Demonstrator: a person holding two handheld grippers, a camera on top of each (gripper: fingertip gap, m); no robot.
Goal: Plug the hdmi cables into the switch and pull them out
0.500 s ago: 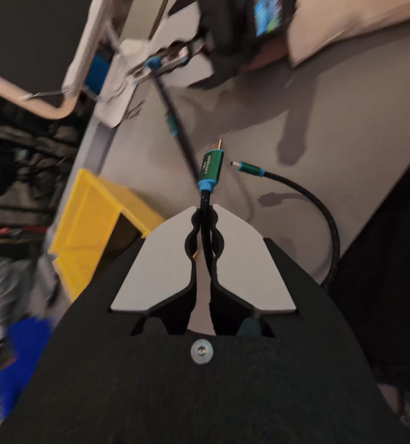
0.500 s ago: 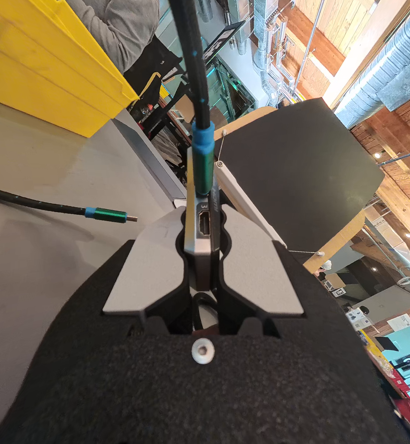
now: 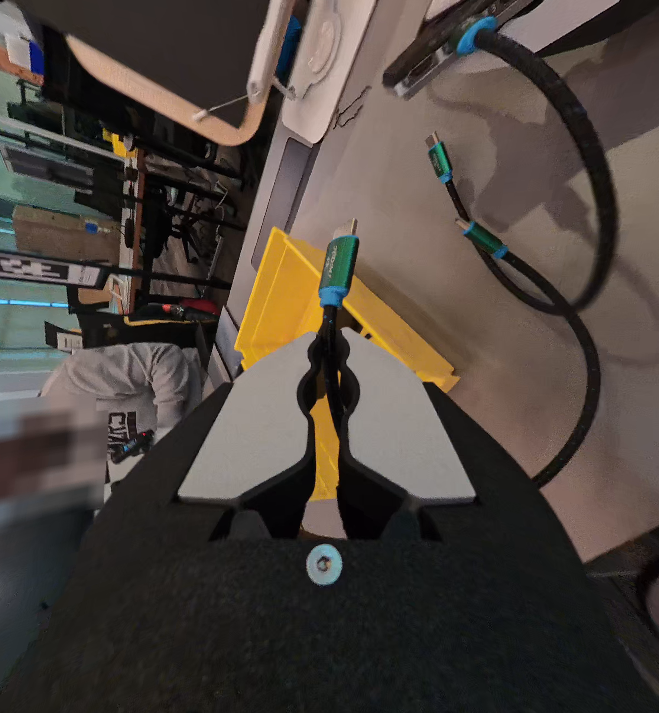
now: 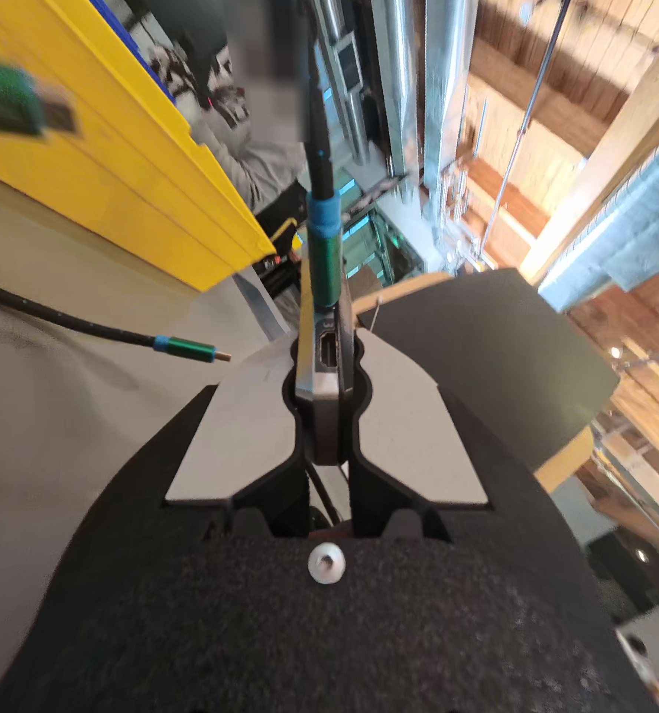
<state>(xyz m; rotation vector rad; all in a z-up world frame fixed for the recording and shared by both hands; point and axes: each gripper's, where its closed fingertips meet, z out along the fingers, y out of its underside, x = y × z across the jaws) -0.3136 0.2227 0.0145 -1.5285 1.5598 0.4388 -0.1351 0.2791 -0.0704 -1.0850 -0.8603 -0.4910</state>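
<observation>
Your left gripper is clamped on the black braided HDMI cable just behind its green plug, so the plug sticks out past the fingertips with its metal tip free in the air, over the yellow bin that sits by the table's far edge. Your right gripper is squeezed onto the switch, holding it edge-on between the jaws, with one empty port facing the camera. A second green plug is already seated in the next port further out, its cable running up and out of view. From the left wrist view that cable loops down over the grey table. Two more green plugs lie loose on the table, close together, well clear of the switch.
</observation>
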